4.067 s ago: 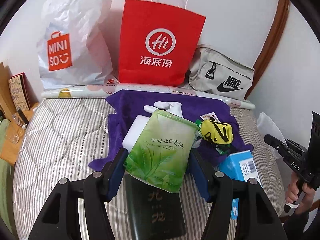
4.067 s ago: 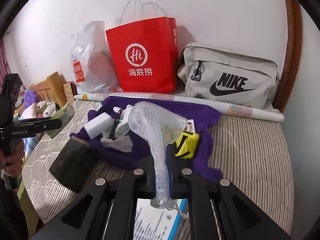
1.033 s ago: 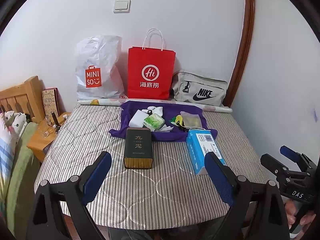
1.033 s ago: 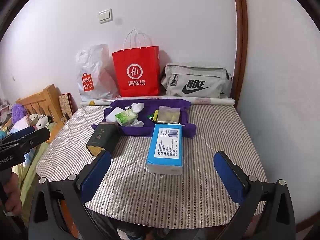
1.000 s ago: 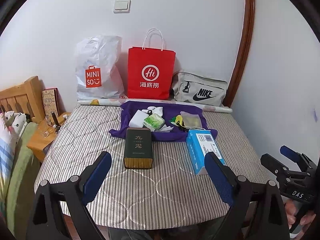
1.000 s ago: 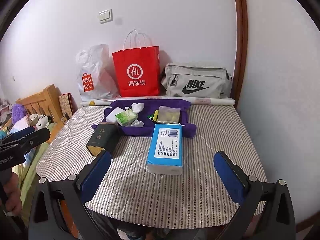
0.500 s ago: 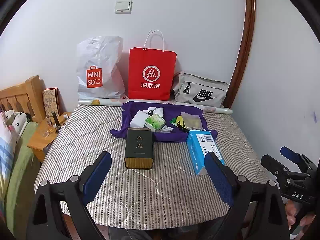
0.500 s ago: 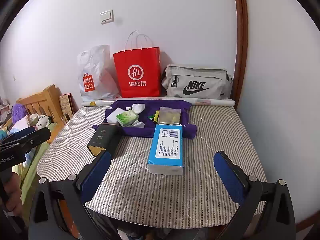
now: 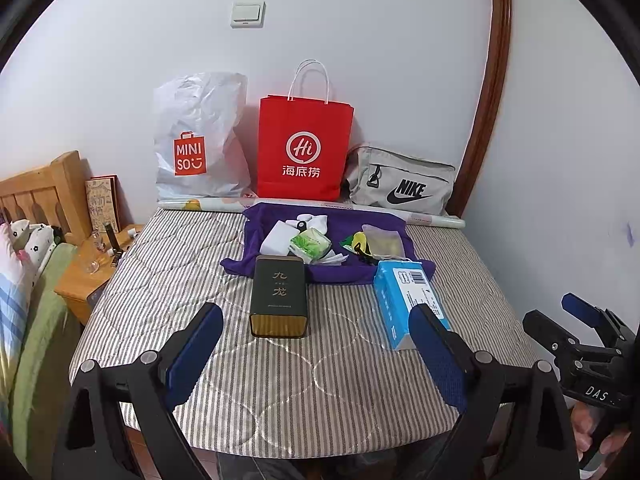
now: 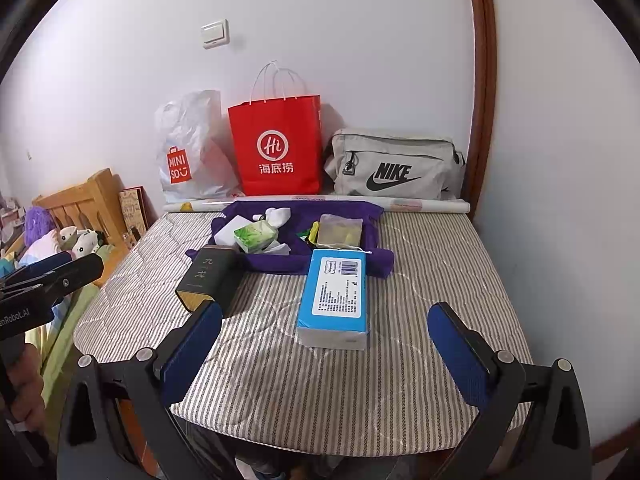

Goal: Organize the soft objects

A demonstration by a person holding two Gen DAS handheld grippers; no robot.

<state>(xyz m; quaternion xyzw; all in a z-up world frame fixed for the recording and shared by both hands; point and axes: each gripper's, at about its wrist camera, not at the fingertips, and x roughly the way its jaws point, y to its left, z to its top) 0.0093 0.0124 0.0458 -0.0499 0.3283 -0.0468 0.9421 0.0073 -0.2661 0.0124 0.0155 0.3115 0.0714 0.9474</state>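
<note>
Hovering empty and wide apart at frame bottom, the left gripper and right gripper have released the green tissue pack and mesh pouch, now on the purple cloth mid-frame; sorting looks finished.

Three bags against the wall: one white Miniso bag, one red paper bag, one grey Nike bag. Two boxes: one dark tea box, one blue box. One purple cloth. One green tissue pack.
</note>
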